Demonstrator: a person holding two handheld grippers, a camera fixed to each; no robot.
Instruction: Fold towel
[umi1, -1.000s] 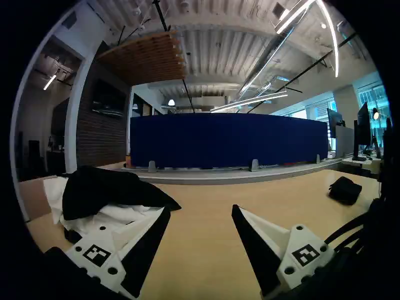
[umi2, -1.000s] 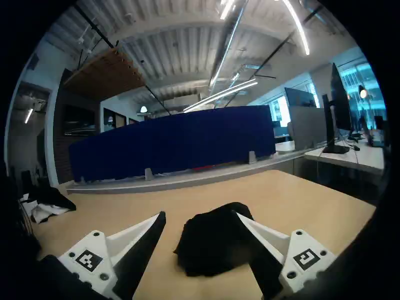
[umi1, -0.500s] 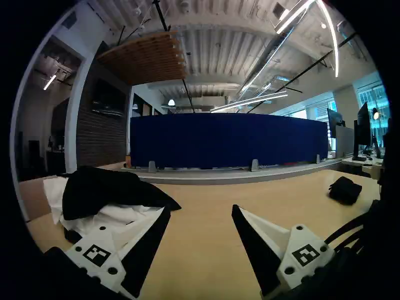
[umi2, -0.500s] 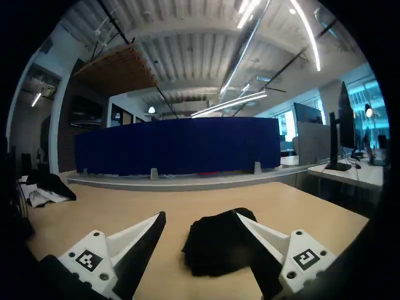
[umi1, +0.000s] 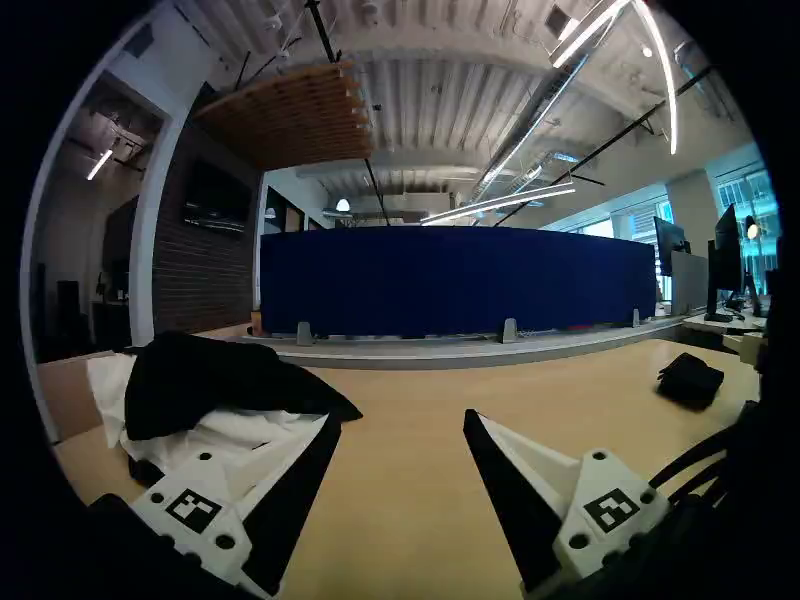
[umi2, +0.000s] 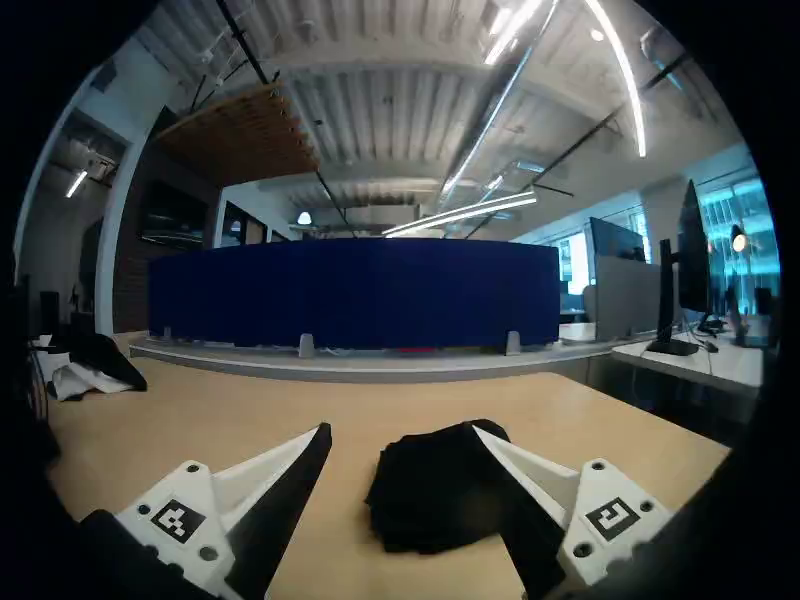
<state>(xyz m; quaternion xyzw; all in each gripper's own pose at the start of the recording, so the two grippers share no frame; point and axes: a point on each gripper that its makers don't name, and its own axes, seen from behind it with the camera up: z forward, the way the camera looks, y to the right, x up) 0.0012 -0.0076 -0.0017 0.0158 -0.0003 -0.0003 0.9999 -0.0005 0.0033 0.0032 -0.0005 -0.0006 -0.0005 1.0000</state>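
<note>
A pile of black and white towels (umi1: 205, 390) lies crumpled at the left of the wooden table, just beyond my left gripper's left finger. My left gripper (umi1: 400, 440) is open with bare tabletop between its fingers. A folded black towel (umi2: 440, 485) rests on the table between the fingers of my right gripper (umi2: 400, 445), closer to the right finger. The right gripper is open and not touching it as far as I can tell. The same folded towel (umi1: 690, 378) appears far right in the left gripper view, and the pile (umi2: 85, 362) far left in the right gripper view.
A long blue partition (umi1: 450, 280) stands behind a grey rail (umi1: 450, 350) along the table's far edge. Desks with monitors (umi2: 685, 270) stand to the right. The wooden table (umi1: 420, 470) stretches between pile and folded towel.
The right gripper's view has swung slightly and levelled, so the folded black towel sits a bit more centred. The left gripper has stayed still.
</note>
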